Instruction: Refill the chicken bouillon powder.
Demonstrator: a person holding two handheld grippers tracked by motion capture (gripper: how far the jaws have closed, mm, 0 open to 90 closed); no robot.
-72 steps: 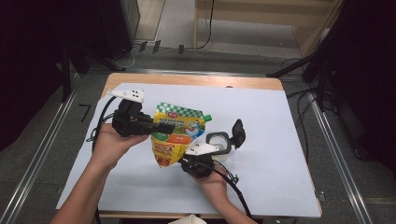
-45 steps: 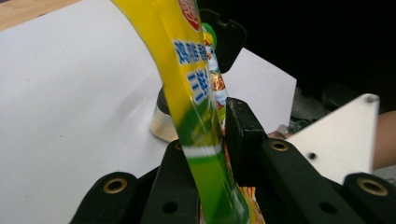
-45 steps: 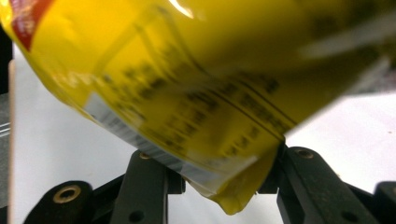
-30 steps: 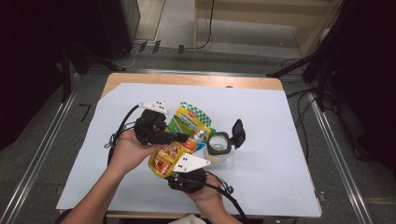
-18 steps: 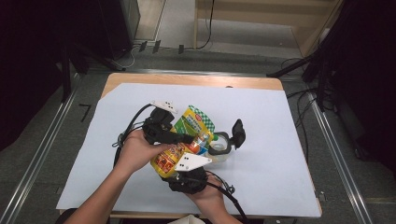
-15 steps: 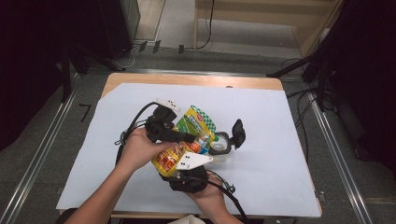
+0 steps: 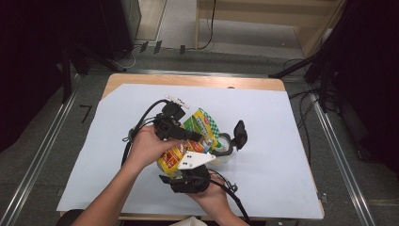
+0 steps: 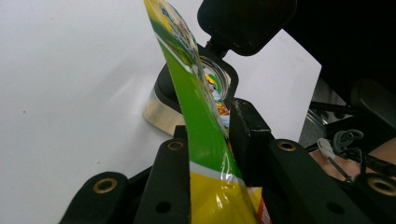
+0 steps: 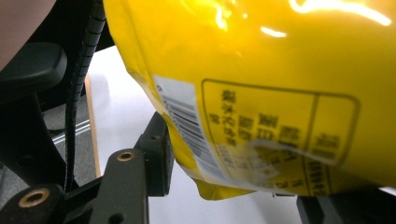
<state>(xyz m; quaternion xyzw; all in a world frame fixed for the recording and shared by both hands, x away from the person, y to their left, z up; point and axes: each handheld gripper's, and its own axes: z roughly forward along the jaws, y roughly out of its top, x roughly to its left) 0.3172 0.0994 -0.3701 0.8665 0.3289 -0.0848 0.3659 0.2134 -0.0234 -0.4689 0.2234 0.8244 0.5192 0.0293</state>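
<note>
Compared with the earlier frames, carried further toward the right and slightly down: the snack pouch (image 7: 197, 136), together with the left tongs (image 7: 190, 136), now over the clear container (image 7: 226, 147) in the high view. Held above the middle of the tabletop (image 7: 282, 122), tilted, green checkered top toward the container, yellow bottom toward the person. Seen in the left gripper view as a thin green and yellow edge (image 8: 196, 135) running up between the two black jaws of the left tongs (image 8: 208, 140); clamped there, jaws narrowly apart with the film pressed between the pads. Behind the pouch edge in that view, the container's round mouth (image 8: 219, 79) with its black lid (image 8: 247, 21) flipped open above it, standing on the white sheet.

In the right gripper view, the yellow back of the pouch (image 9: 261, 93) with barcode and printed box, hanging over the right tongs (image 9: 229, 186). Jaws of the right tongs just been opening, about half wide, the bottom corner of the pouch between them; left jaw close beside the pouch side, right jaw low at the picture corner, no pressing visible. Positioned in the high view under the pouch (image 7: 188, 176), near the front edge of the tabletop, with its white plate on top. Black cables trailing from both tongs across the sheet.
</note>
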